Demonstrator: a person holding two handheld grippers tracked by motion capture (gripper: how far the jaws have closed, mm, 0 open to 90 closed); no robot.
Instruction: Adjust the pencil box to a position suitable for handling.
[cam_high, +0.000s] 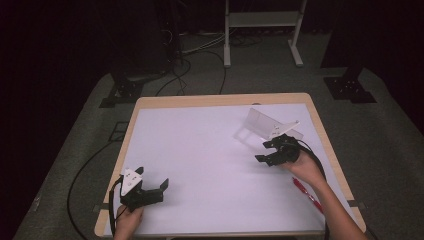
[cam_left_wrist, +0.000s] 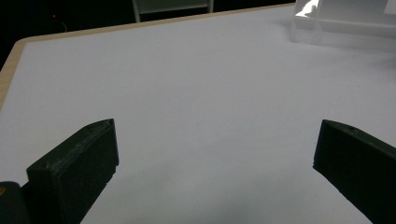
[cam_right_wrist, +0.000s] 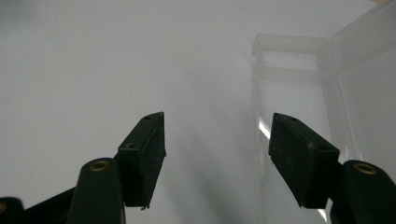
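Clear plastic box (cam_high: 260, 126), a see-through hinged case with its lid standing up, sits on the right half of the white-topped worktop (cam_high: 200, 165), toward the far side, and it is what my right tool (cam_high: 270, 150) is reaching for. In the right gripper view the box's near wall (cam_right_wrist: 259, 116) stands between the two black jaws but nearer the right one, and neither pad is on it, so that tool is spread and pinching nothing. I judge the step in hand to be taking hold of the box by that wall or rim. To do it well I would slide the tool a touch sideways so the wall sits midway between the pads, push in deeper so the pads cover more than the very edge, then close slowly; thin clear plastic will likely flex and skate away if one pad lands first. I cannot quite tell where the transparent wall ends, so I would go gently. My left tool (cam_high: 150, 192) rests spread and empty near the front left edge. A red pen (cam_high: 306, 192) lies by my right forearm, well clear of the box
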